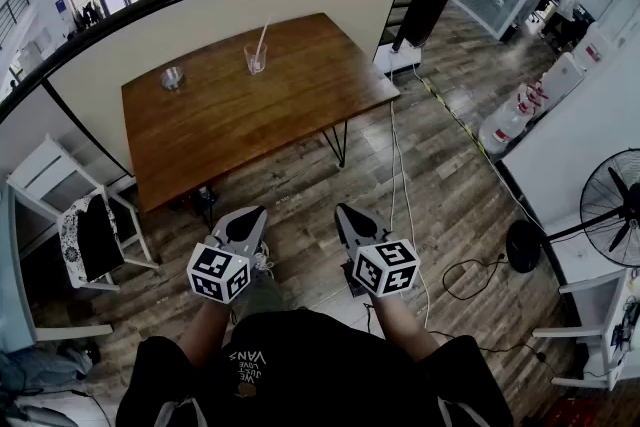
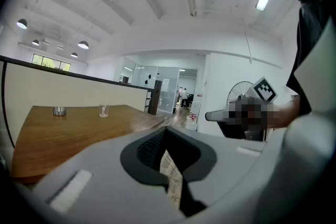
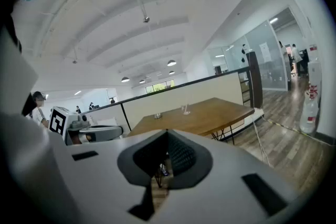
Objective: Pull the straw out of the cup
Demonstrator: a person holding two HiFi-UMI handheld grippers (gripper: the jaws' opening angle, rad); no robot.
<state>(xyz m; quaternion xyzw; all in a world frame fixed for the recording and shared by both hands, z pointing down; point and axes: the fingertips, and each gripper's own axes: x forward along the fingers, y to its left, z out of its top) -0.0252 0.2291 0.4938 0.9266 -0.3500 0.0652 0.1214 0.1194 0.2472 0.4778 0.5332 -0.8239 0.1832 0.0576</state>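
A clear cup [image 1: 255, 61] with a white straw [image 1: 262, 37] leaning in it stands on the far part of the brown wooden table [image 1: 260, 125]. Both grippers are held well short of the table's near edge, above the floor, pointing toward it. My left gripper [image 1: 250, 215] is shut with nothing between its jaws, and my right gripper [image 1: 348, 212] is shut and empty too. The cup [image 2: 103, 110] is small and far off in the left gripper view. In the right gripper view the cup [image 3: 185, 109] is just as distant. Neither gripper touches anything.
A small metal container [image 1: 172, 77] sits on the table left of the cup. A cream partition [image 1: 200, 25] backs the table. A white chair [image 1: 60, 215] with a dark garment stands at left; a fan [image 1: 612, 207], water bottles [image 1: 505, 125] and floor cables [image 1: 470, 275] lie at right.
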